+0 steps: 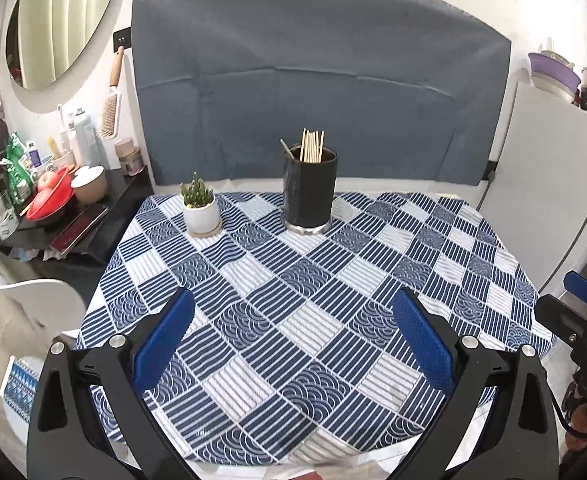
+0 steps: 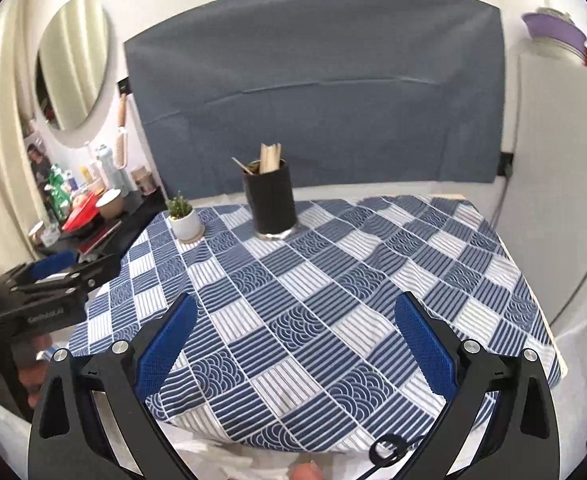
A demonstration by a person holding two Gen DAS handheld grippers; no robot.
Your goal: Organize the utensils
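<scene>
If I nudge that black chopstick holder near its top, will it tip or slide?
The black holder is tall and narrow, so a high push probably tips it. Its metal base ring sits on cloth, likely gripping rather than sliding. The chopsticks stand loose and would probably spill.

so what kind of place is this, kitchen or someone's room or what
Most likely a small lived-in home, a room serving for both dining and grooming. A table under a blue patterned tablecloth holds a black chopstick holder, while the side shelf carries toiletry bottles, with a hairbrush and round mirror above.
</scene>
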